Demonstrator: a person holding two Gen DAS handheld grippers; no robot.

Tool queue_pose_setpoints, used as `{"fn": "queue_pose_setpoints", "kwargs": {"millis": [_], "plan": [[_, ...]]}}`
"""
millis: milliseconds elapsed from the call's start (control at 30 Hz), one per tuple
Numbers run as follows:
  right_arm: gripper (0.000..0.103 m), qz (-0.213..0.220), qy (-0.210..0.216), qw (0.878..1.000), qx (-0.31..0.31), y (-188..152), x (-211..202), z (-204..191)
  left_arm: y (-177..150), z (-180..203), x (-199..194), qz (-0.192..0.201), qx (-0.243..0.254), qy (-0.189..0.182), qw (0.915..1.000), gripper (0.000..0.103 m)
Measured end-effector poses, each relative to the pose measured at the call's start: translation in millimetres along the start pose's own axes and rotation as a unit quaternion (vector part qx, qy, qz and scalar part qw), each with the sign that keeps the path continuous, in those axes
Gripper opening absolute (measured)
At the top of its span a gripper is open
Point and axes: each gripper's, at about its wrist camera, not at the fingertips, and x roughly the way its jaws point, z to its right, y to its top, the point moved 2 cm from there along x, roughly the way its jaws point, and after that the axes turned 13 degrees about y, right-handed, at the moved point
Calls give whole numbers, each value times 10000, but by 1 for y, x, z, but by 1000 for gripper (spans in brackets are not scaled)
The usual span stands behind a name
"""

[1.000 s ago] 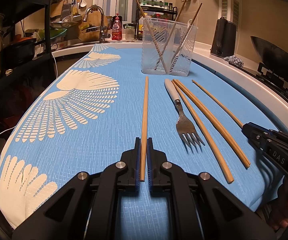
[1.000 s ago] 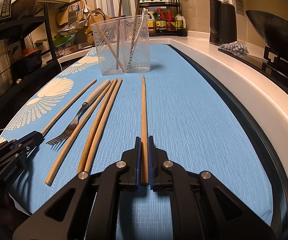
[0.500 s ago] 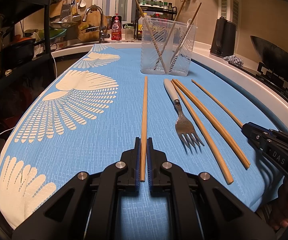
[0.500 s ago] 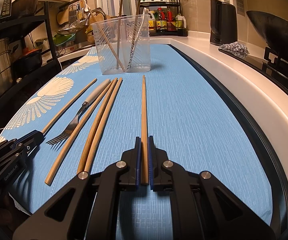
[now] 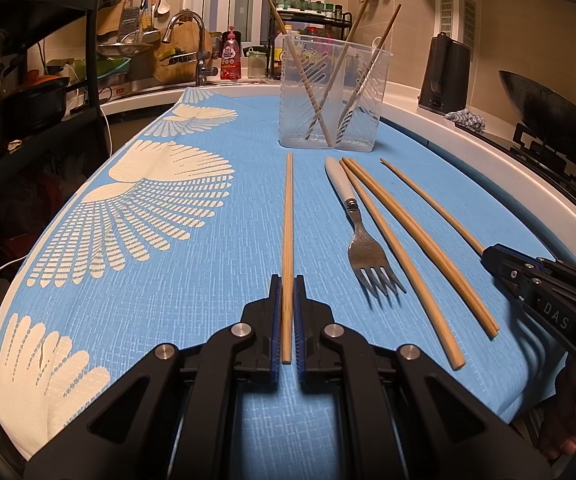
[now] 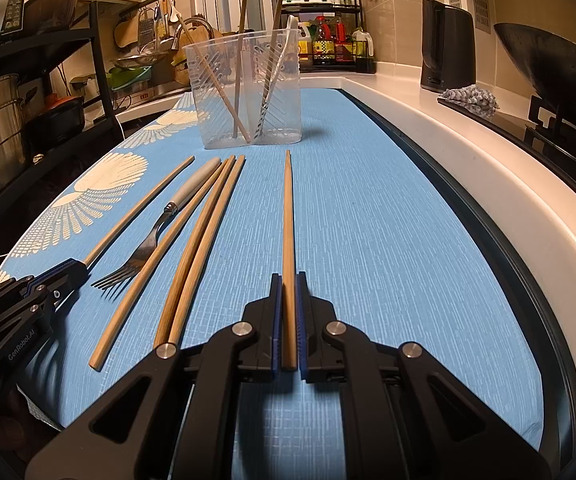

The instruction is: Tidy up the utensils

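Left tool (image 5: 286,320): clamped on the near end of a pale wooden chopstick (image 5: 288,220) lying flat on the blue-clothed desk (image 5: 207,280).

Right tool (image 6: 286,320): clamped likewise on a tapered brown chopstick (image 6: 287,216).

Risk: end grips let long sticks droop, pivot, miss the clear plastic holder (image 6: 247,92).

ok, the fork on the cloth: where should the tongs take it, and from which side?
Grip the fork by its pale handle, coming from above with the pads across its width. It lies flat, tines toward the camera, and a chopstick lies tight along its right, so the left is freer.
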Motion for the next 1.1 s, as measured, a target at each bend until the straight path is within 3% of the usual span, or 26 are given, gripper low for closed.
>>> {"fn": "queue_pose_setpoints", "kwargs": {"millis": [300,1100], "plan": [[6,-2,-73,10000,58,5,-4,0,3,1,-4,22,-41,-102,9999,6],[6,623,-168,9976,-257,50,-53,-18,32,-9,-44,505,-162,-349,9980,6]]}}
